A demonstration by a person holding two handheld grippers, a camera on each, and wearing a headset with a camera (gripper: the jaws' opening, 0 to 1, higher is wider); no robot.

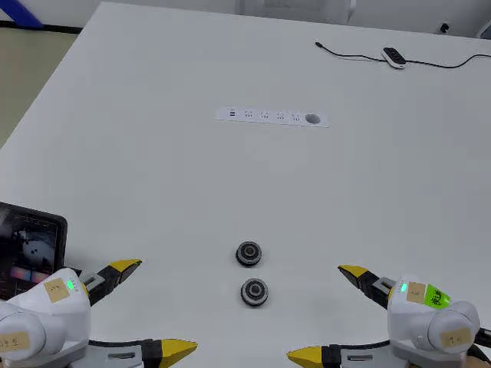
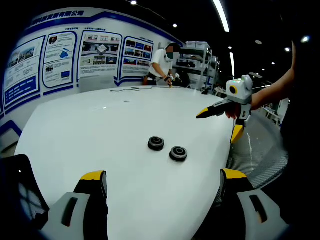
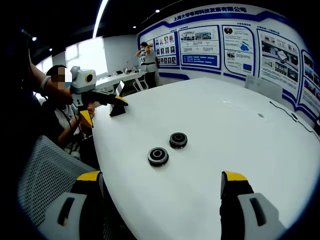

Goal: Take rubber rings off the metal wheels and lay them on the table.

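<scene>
Two small metal wheels with black rubber rings lie flat on the white table (image 1: 153, 153). The farther wheel (image 1: 248, 253) (image 2: 156, 143) (image 3: 178, 140) and the nearer wheel (image 1: 255, 292) (image 2: 178, 153) (image 3: 158, 156) sit close together, apart from each other. My left gripper (image 1: 157, 307) (image 2: 162, 177) (image 3: 105, 111) is open to the left of them, holding nothing. To their right, my right gripper (image 1: 326, 312) (image 3: 160, 177) (image 2: 220, 125) is also open and holds nothing. Both grippers hover near the table's front edge, well short of the wheels.
A white power strip (image 1: 272, 117) lies mid-table, and a small remote with a black cable (image 1: 394, 57) at the far right. A dark tablet screen (image 1: 31, 245) sits at the left edge. A mesh chair (image 3: 50, 170) stands by the table. People stand in the background.
</scene>
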